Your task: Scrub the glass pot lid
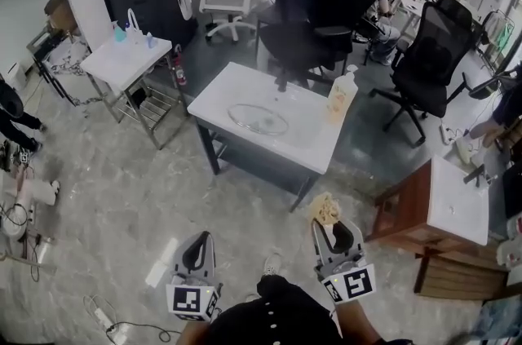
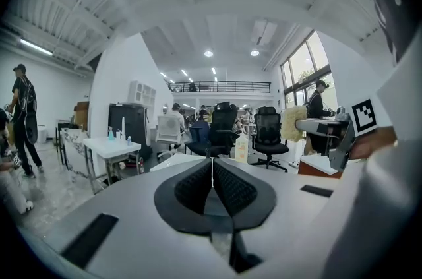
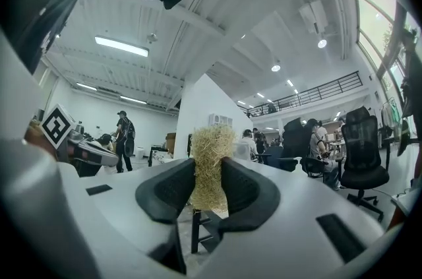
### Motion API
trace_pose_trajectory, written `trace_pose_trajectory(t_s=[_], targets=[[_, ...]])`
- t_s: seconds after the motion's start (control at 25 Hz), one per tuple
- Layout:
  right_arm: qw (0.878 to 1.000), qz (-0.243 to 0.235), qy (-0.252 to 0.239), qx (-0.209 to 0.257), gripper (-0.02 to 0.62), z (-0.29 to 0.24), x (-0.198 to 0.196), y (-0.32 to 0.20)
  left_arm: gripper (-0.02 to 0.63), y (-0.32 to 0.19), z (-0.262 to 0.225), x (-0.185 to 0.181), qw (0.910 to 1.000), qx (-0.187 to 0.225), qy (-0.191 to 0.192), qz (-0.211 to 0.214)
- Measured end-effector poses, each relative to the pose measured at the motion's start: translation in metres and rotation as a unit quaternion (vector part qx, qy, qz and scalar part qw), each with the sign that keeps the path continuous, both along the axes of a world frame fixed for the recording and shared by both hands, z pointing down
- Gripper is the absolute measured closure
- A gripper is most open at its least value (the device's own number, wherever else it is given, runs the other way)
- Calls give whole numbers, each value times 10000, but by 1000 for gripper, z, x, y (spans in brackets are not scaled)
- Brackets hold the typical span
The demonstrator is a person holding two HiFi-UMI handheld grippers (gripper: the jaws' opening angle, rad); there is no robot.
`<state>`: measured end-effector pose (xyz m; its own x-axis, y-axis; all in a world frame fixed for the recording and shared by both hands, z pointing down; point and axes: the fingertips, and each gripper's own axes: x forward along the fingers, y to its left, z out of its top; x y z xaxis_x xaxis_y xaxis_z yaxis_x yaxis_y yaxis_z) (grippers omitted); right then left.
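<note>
The glass pot lid (image 1: 258, 119) lies flat on a white table (image 1: 228, 95) some way ahead of me. A soap bottle (image 1: 342, 93) stands at that table's right end and also shows far off as the bottle (image 2: 241, 148) in the left gripper view. My left gripper (image 1: 198, 245) hangs low near my body, shut with nothing between its jaws (image 2: 212, 173). My right gripper (image 1: 329, 226) is beside it, shut on a straw-coloured loofah scrubber (image 1: 325, 208), which stands up between the pads (image 3: 210, 165). Both grippers are well short of the table.
A second white table (image 1: 122, 62) with small bottles stands at the left. Black office chairs (image 1: 326, 9) crowd behind the main table. A wooden stand with a white top (image 1: 453, 205) is at the right. Cables and a power strip (image 1: 104, 320) lie on the floor. People stand around.
</note>
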<state>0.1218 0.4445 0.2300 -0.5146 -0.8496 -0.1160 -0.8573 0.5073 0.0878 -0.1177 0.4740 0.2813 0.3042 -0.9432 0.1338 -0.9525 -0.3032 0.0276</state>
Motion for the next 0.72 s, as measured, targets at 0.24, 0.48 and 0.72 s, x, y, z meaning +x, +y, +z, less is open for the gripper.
trace_pose_trajectory(t_s=[0.24, 0.48, 0.72], targets=[[10000, -45, 12, 45, 462, -8, 13, -57, 578, -56, -9, 11, 10000, 38, 37, -54], [9999, -143, -50, 23, 462, -7, 28, -109, 578, -104, -14, 27, 9999, 60, -34, -93], [9996, -267, -132, -31, 462, 2, 42, -153, 578, -141, -12, 37, 9996, 44, -195, -209]])
